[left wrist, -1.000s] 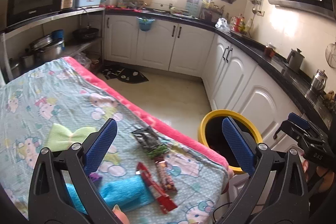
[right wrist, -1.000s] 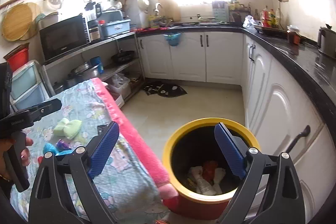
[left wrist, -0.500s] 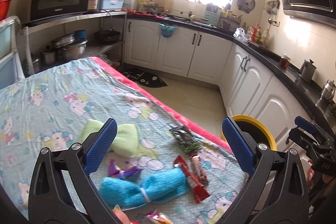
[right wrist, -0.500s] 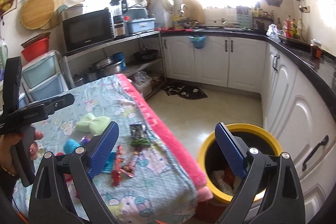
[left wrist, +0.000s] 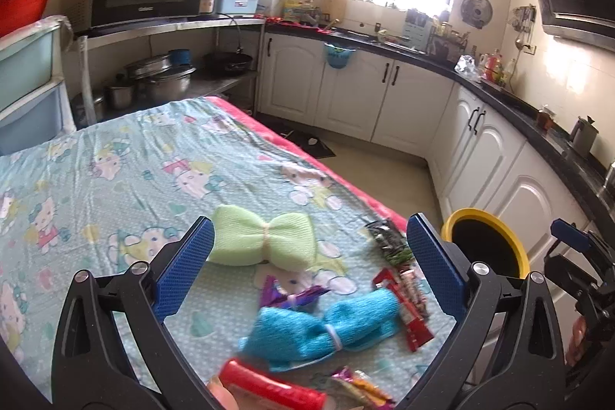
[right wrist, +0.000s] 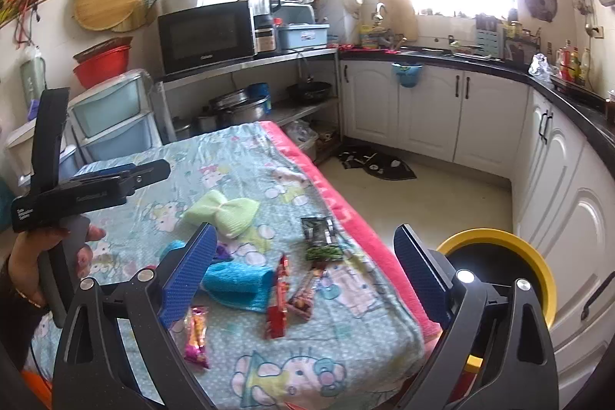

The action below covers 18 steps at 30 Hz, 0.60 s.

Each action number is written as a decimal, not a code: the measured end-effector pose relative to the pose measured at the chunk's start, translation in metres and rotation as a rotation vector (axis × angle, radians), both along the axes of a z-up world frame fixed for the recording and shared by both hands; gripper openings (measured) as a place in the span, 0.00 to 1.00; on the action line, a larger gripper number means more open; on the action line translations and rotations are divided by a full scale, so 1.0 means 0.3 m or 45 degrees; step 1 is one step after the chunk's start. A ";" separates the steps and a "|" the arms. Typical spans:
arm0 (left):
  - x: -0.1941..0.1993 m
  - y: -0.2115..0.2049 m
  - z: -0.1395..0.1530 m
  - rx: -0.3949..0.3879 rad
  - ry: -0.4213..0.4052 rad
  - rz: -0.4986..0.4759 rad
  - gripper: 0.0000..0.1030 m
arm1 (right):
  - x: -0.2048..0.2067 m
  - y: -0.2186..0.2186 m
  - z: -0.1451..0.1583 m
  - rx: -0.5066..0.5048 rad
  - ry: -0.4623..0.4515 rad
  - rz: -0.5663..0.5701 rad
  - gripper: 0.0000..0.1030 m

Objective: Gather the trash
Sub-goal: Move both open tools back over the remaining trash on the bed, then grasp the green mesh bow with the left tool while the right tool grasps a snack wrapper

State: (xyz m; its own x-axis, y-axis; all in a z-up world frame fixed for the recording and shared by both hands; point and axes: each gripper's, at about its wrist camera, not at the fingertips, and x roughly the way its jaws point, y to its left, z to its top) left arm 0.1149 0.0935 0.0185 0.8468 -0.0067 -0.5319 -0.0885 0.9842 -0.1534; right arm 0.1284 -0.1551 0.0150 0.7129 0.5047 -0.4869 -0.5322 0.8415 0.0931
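Note:
Snack wrappers lie on a cartoon-print cloth [left wrist: 115,179] over the table: a red wrapper [right wrist: 277,298], a brown bar wrapper [right wrist: 307,291], a black-and-green packet [right wrist: 321,237], a pink-orange wrapper [right wrist: 196,337] and a purple wrapper [left wrist: 292,294]. A red tube-like item [left wrist: 269,387] shows at the bottom of the left wrist view. The yellow-rimmed trash bin [right wrist: 511,256] stands on the floor right of the table. My left gripper [left wrist: 307,264] hangs open above the cloth, empty. My right gripper [right wrist: 303,275] is open above the table's right edge, empty.
A green cloth bow [left wrist: 265,237] and a blue cloth bow [left wrist: 326,325] lie among the wrappers. White cabinets [right wrist: 442,110] and a dark counter [left wrist: 519,106] line the far and right walls. A shelf with a microwave [right wrist: 207,33] and pots stands behind the table.
Both grippers have swung left, away from the bin and over the table. More of the cloth, the bows and further wrappers have come into view. Both stay open.

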 end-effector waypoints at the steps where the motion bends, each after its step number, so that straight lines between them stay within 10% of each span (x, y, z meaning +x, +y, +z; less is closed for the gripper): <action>1: -0.006 0.014 -0.005 0.002 0.004 0.008 0.90 | -0.005 0.006 -0.002 0.000 0.002 0.009 0.88; 18: 0.033 0.248 -0.204 -0.135 0.206 0.145 0.90 | -0.096 0.206 -0.140 -0.099 0.133 0.221 0.88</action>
State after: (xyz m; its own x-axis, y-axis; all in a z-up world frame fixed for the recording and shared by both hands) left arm 0.1249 0.1678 -0.0427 0.7491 0.0205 -0.6622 -0.2298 0.9455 -0.2307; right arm 0.0998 -0.0933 -0.0270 0.5619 0.5737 -0.5959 -0.6608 0.7447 0.0938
